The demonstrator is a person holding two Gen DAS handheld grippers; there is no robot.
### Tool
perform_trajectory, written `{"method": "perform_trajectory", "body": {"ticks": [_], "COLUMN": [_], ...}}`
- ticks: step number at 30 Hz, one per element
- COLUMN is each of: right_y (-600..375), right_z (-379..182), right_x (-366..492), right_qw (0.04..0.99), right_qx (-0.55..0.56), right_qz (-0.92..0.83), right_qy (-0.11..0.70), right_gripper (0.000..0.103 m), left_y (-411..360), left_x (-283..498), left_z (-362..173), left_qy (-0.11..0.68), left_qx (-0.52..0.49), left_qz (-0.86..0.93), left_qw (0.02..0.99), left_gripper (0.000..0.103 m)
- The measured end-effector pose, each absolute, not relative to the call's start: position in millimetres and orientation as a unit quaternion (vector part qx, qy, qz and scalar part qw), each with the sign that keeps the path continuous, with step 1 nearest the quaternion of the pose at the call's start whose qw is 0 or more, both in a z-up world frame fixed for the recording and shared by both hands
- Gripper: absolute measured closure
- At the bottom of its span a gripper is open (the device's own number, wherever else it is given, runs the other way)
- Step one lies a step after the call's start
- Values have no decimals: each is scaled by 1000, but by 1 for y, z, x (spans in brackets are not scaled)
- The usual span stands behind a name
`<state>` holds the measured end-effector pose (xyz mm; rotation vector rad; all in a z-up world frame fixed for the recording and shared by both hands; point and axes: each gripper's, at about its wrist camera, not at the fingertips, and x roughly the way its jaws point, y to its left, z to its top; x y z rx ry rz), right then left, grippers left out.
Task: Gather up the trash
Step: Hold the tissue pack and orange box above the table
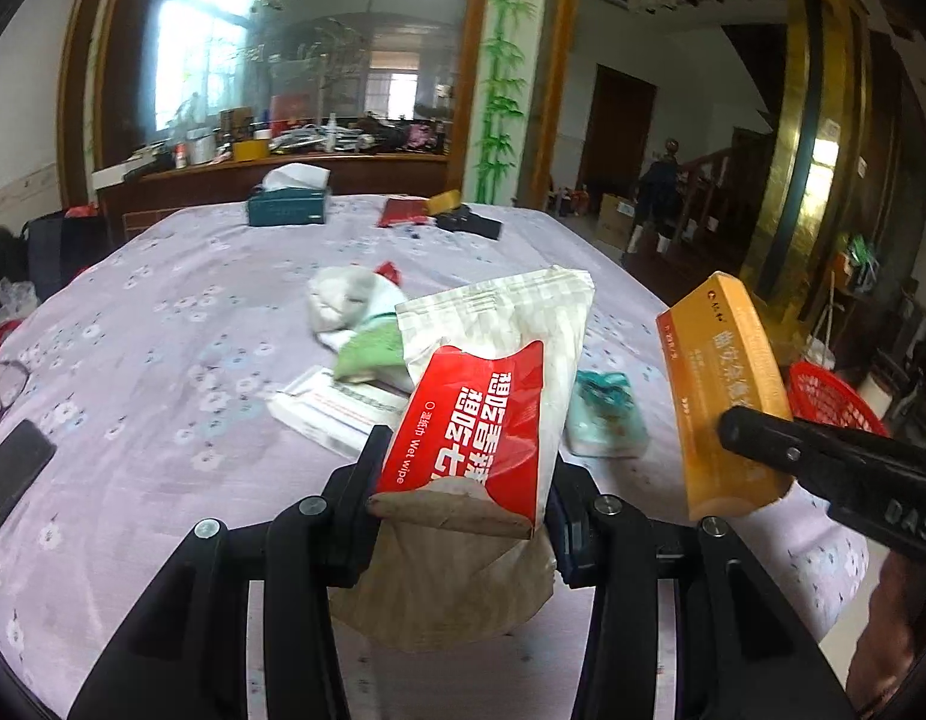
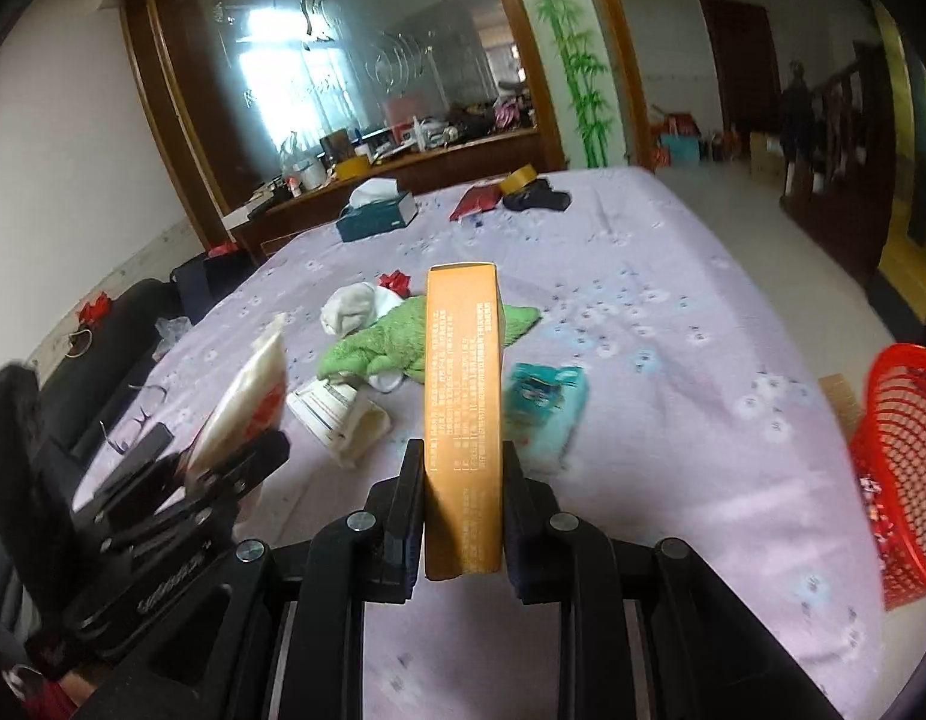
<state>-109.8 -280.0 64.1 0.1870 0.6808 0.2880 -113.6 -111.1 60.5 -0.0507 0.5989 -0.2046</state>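
Right of the table, the red basket lies nearest the right hand-held gripper (clamping the orange box); the left hand-held gripper grips the wet-wipe pack.

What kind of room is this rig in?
Likely a lived-in home dining or living room: table under a floral cloth, cluttered wooden sideboard with etched glass behind, wooden staircase beyond.

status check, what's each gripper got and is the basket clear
Left gripper shut on wet wipe pack. Right gripper shut on orange box. Red basket beside table edge, path unobstructed.
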Motion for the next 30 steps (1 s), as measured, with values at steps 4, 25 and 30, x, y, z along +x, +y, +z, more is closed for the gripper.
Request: {"method": "perform_trajectory", "body": {"ticks": [4,25,30], "right_y": [-298,-319,-316], "right_z": [57,46,47], "right_x": [-119,-129,-130], "right_qw": [926,922,923], "right_qx": [107,124,122], "right_qz": [132,111,110], "right_qy": [337,350,348], "right_gripper": [80,79,79], "left_y": [-126,-154,-153], "left_x": [-113,-117,-120], "left_z": [58,49,49], "left_qy": [296,298,294], "left_qx": [-11,39,41], "left_qz": [-105,-74,-70], "left_qw": [949,951,952], "left_gripper": [60,60,59]}}
